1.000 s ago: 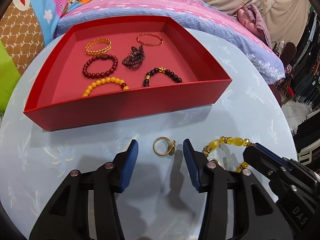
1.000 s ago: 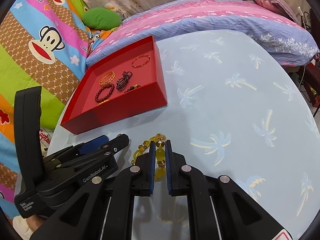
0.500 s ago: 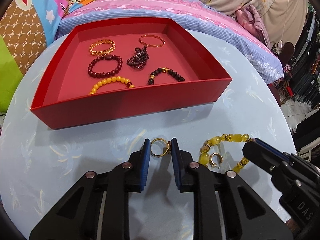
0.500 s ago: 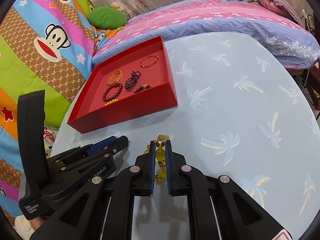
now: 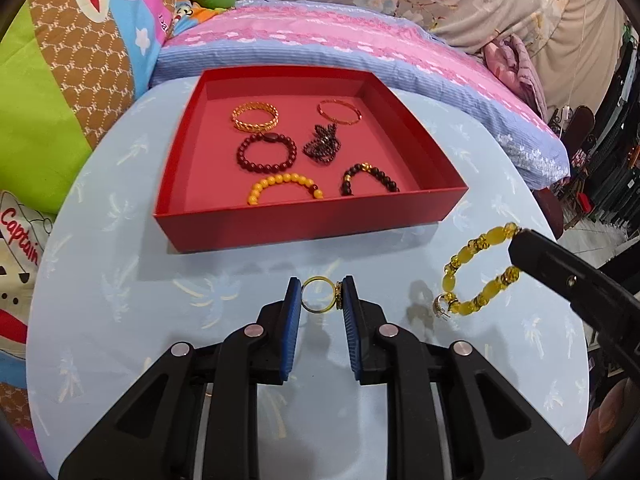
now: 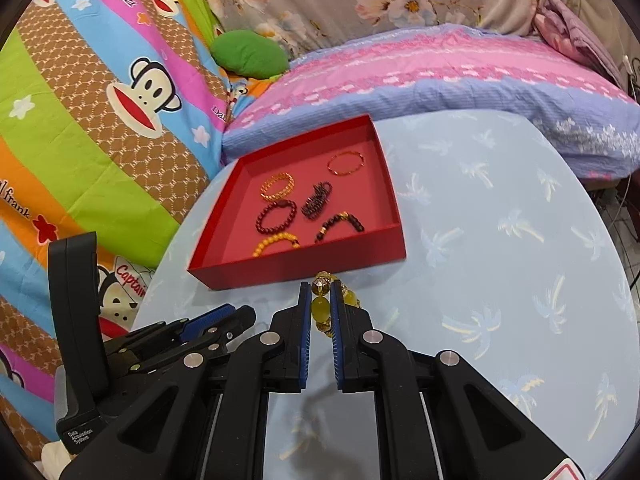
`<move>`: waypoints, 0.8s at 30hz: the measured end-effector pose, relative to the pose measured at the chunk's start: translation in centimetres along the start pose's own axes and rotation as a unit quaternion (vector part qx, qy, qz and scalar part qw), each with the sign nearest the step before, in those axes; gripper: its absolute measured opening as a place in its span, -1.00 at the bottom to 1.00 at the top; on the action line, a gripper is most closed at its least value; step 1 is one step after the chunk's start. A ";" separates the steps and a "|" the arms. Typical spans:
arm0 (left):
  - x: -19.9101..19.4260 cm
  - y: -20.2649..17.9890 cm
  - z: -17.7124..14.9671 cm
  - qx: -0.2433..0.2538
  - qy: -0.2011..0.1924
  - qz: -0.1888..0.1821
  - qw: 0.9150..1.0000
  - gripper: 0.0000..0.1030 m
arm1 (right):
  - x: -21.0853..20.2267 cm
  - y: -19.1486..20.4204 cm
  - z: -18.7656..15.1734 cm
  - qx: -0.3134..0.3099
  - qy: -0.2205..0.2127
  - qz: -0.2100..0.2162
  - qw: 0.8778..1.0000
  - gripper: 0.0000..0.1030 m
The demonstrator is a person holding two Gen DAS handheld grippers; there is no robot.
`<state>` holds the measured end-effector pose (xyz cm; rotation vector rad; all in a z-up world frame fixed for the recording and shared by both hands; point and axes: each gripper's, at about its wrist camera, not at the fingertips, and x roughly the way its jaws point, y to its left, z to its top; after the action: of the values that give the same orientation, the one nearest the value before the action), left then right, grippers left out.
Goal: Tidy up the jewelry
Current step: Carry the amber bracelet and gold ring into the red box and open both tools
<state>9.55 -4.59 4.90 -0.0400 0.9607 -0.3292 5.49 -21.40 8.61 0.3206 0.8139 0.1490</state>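
My left gripper (image 5: pixel 320 300) is shut on a gold ring (image 5: pixel 319 301) and holds it above the pale blue table (image 5: pixel 120 320). My right gripper (image 6: pixel 320 306) is shut on a yellow bead bracelet (image 6: pixel 321 307), which hangs in the air at the right of the left wrist view (image 5: pixel 478 276). A small gold earring (image 5: pixel 441 305) shows at the bracelet's lower end. The red tray (image 5: pixel 312 218) stands ahead with several bracelets in it; it also shows in the right wrist view (image 6: pixel 296 270).
The round table's edge meets a pink and blue quilt (image 5: pixel 340 44) behind the tray and cartoon bedding (image 6: pixel 100 100) at the left. Dark furniture (image 5: pixel 612 152) stands past the table's right edge.
My left gripper closed on the gold ring and lifted it off the table. My right gripper lifted the yellow bracelet. Both have drawn back and up from the tray.
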 end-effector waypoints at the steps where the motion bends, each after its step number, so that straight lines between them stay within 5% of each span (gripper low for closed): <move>1: -0.4 0.2 0.2 -0.001 -0.002 -0.001 1.000 -0.61 | -0.2 0.2 0.2 -0.002 -0.002 0.001 1.000 -0.83; 13: -2.8 1.9 4.5 0.000 -0.039 -0.004 0.999 -0.61 | -0.3 2.6 5.7 -0.040 -0.040 0.003 0.998 -0.83; 24: 0.0 3.5 11.1 -0.003 -0.053 0.009 0.999 -0.61 | 5.8 3.3 12.0 -0.042 -0.036 0.002 0.998 -0.83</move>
<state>19.47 -2.49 10.65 -0.0531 0.8566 -0.3055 18.23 -19.49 13.43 0.2467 0.7340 0.1748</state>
